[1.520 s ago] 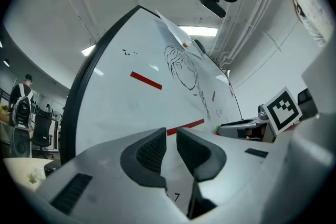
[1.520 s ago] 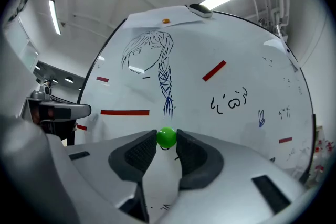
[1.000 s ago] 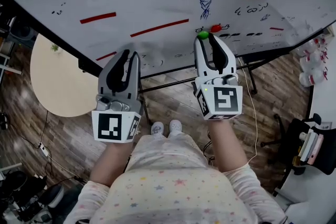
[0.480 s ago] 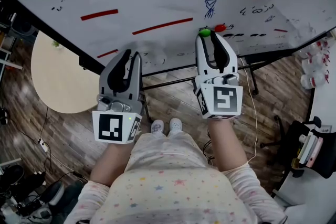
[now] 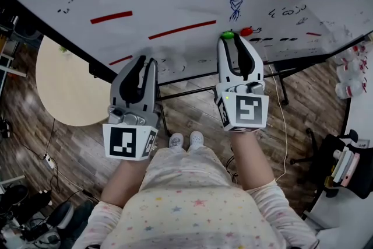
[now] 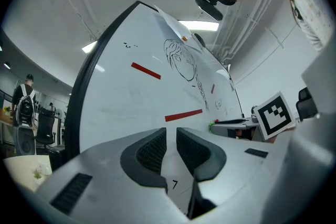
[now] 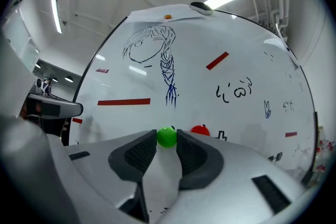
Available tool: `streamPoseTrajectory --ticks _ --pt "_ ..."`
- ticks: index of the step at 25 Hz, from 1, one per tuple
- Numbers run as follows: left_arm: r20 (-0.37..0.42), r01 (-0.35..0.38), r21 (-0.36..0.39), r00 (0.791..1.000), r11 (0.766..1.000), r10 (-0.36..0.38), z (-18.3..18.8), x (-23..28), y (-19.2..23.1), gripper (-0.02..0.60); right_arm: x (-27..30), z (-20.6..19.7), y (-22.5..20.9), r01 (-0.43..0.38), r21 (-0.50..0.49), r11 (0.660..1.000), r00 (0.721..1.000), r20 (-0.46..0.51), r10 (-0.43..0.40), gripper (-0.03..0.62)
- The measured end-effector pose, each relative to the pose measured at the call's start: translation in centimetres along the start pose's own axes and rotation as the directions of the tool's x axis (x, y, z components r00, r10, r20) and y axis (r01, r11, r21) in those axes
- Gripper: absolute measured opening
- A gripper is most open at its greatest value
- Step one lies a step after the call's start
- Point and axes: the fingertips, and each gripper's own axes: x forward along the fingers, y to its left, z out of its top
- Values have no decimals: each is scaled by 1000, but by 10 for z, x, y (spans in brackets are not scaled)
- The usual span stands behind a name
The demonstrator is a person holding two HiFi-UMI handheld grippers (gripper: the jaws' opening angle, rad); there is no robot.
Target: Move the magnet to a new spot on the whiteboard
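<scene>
Across the top of the head view, whiteboard (image 5: pixel 175 3) fills the frame, tilted on a dark stand. Marks on it: blue line drawing of a head with a long braid (image 7: pixel 157 55), several short red strips (image 5: pixel 111 17), small black scribbles at lower right. Below the board, wood-plank floor (image 5: pixel 192 119); round pale table (image 5: pixel 64 84) at left, partly under the board's edge. Person in a star-print top stands at the board, one gripper in each hand, both pointed at the lower edge. Left gripper (image 5: pixel 145 60) close to the board; jaws a narrow slit apart, nothing between them, only bare board and a red strip visible past the tips. Right gripper (image 5: pixel 233 41) at the board, fingers clamped on the green magnet (image 7: pixel 167 137), which sits between the two pad tips, touching both, against the board surface below the braid. Red magnet (image 5: pixel 246 31) on the board just beside the green one, to its right, outside the jaws.
</scene>
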Motion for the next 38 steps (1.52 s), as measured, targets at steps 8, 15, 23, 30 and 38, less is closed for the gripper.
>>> streamPoseTrajectory --ticks 8,15,23,30,38 --pt "2 1 -2 1000 1000 -1 1 -1 1 64 0 -5 1 0 0 1000 1000 -16 0 121" --pt "6 0 -6 1000 1000 0 3 -2 1 64 2 -2 1 2 -20 1000 1000 -22 -3 123" --pt "10 5 -10 1000 1000 -5 4 -5 0 64 3 0 3 0 -36 999 1000 -28 -1 140" --pt "15 10 -6 1000 1000 -9 8 -6 -2 64 -1 2 1 4 -41 999 1000 -20 -5 157" --pt "28 13 -2 1000 1000 -13 14 -9 -3 64 -6 24 0 6 -50 999 1000 22 -5 155"
